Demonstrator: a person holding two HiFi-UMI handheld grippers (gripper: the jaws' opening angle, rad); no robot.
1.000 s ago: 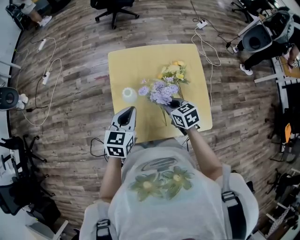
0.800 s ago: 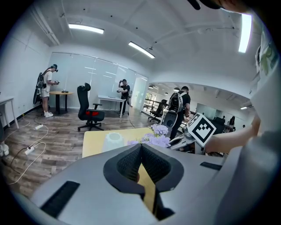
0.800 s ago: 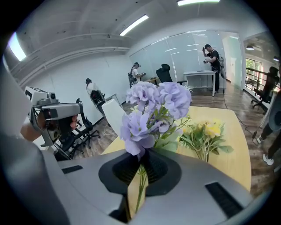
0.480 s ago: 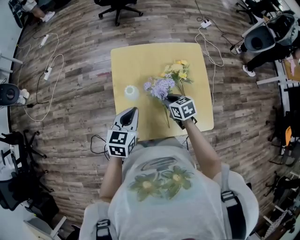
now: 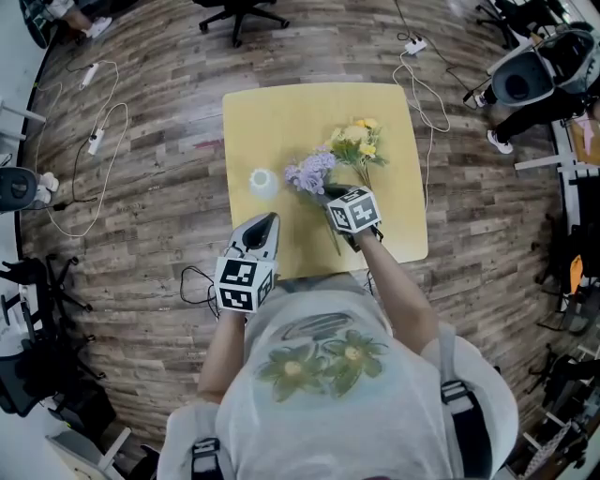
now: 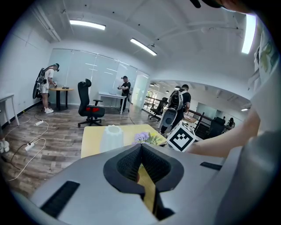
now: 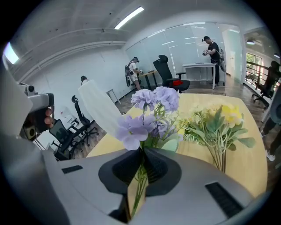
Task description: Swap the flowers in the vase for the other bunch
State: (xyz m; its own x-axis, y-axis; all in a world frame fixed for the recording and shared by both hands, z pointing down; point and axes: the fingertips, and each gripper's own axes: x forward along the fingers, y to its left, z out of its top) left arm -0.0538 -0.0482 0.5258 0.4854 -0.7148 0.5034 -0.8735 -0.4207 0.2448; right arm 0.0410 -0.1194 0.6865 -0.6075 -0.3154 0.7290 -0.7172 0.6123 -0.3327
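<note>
My right gripper [image 5: 330, 193] [image 7: 142, 151] is shut on the stems of the purple bunch [image 5: 309, 173] [image 7: 151, 112], which it holds just right of the white vase [image 5: 262, 181] [image 7: 99, 107]. The vase stands upright on the yellow table [image 5: 281, 117], and from above nothing shows in it. The yellow bunch [image 5: 357, 142] [image 7: 219, 125] lies flat on the table, right of the purple one. My left gripper [image 5: 266, 221] [image 6: 141, 147] hovers over the table's near edge, jaws together and empty, pointing at the vase [image 6: 113, 137].
Cables [image 5: 417, 80] trail over the wood floor around the table. Office chairs [image 5: 239, 11] stand beyond it and equipment [image 5: 525, 70] sits at the right. People stand at desks far off [image 6: 46, 85].
My right gripper has sunk toward the table and shifted a little left, carrying the purple bunch closer to the vase. The left gripper has stayed put.
</note>
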